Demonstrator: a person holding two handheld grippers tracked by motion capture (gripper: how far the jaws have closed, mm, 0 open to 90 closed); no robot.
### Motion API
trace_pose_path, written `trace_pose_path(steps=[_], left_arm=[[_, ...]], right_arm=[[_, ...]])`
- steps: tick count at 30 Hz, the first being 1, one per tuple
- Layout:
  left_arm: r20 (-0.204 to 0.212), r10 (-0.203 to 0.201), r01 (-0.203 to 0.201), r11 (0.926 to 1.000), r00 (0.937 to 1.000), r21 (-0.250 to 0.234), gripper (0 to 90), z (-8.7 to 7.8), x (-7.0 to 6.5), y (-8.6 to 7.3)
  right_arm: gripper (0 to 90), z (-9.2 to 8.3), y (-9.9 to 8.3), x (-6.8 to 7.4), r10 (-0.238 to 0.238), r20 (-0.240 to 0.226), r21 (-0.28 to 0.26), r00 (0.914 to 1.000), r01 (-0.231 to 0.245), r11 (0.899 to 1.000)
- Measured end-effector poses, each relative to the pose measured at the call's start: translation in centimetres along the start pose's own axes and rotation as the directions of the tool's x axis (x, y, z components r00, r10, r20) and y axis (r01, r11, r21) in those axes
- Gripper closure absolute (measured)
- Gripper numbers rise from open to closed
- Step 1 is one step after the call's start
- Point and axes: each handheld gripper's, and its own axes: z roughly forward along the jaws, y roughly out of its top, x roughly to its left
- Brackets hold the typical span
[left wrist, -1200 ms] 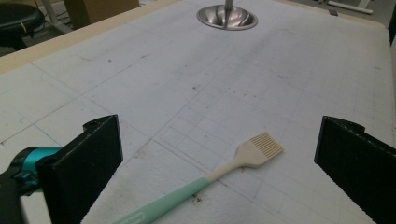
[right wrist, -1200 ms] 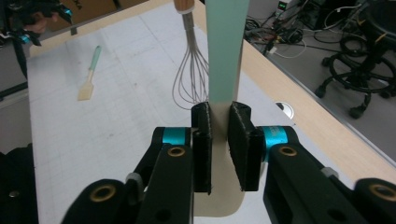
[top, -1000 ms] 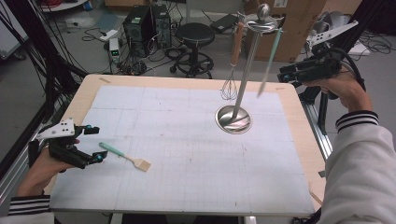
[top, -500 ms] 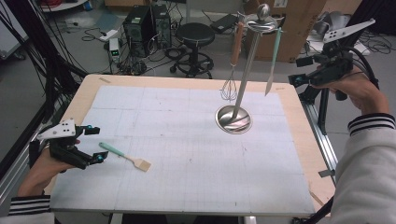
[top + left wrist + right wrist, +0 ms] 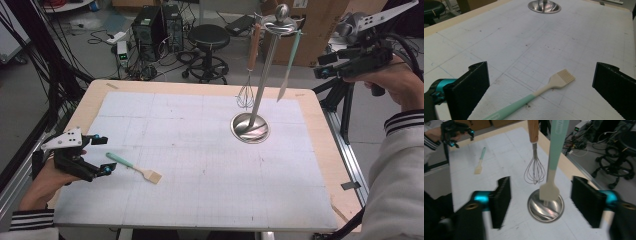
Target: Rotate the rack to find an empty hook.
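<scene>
In the upper right of the high view, the right gripper [image 5: 324,67] hangs in the air beside a tall metal stand [image 5: 263,80]. A whisk [image 5: 247,75] and a green spatula [image 5: 288,62] hang from the top of the stand. The gripper's jaws have just been closing, and nothing is between them. At the lower left, the left gripper [image 5: 102,155] rests on the table, spread open, with the handle of a small brush [image 5: 134,168] just by its tips. I think the spatula is hung up now, and the brush is the next thing to hang.

In the left gripper view, the brush [image 5: 537,93] lies flat between the two wide black jaws, and neither one touches it. The stand's round base [image 5: 544,6] sits far off at the top. The next move calls for squeezing the green handle gently and lifting.

In the right gripper view, the spatula [image 5: 552,160] dangles between the open jaws with gaps on both sides. The whisk [image 5: 534,157] hangs just left of it.

The table has a white gridded mat [image 5: 200,150] on a wooden board. Behind it are a black stool [image 5: 207,37], computers, cables and a cardboard box.
</scene>
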Motion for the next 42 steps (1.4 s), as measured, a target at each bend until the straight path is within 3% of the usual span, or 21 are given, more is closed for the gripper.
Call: trace_pose_path(steps=[10,20,30,35,42], left_arm=[[0.007,0.007,-0.008,0.9997,0.9999,0.023,1.7,0.5,-0.2,0.0],[0.003,0.01,-0.01,0.9996,0.9999,0.026,1.7,0.5,-0.3,0.0],[0.008,0.006,-0.006,0.9996,0.9999,0.029,1.7,0.7,-0.3,-0.1],[0.005,0.002,-0.002,0.9996,1.0,0.027,1.7,0.6,-0.2,-0.1],[0.004,0.007,-0.007,0.9997,1.0,0.023,1.7,0.5,-0.2,-0.1]], right_arm=[[87.7,-0.6,1.2,-0.6,0.009,0.076,0.006,0.9971,-0.01,1.0],[89.2,-0.8,2.7,-1.1,0.011,0.099,-0.034,0.995,-0.008,0.999],[89.2,0.0,4.1,-1.4,0.008,0.148,-0.064,0.9889,0.001,0.998],[89.2,0.3,5.1,-1.3,-0.009,0.14,-0.078,0.9901,0.02,0.997],[89.2,1.1,6.3,-0.4,-0.039,0.089,-0.084,0.9952,0.046,0.995]])
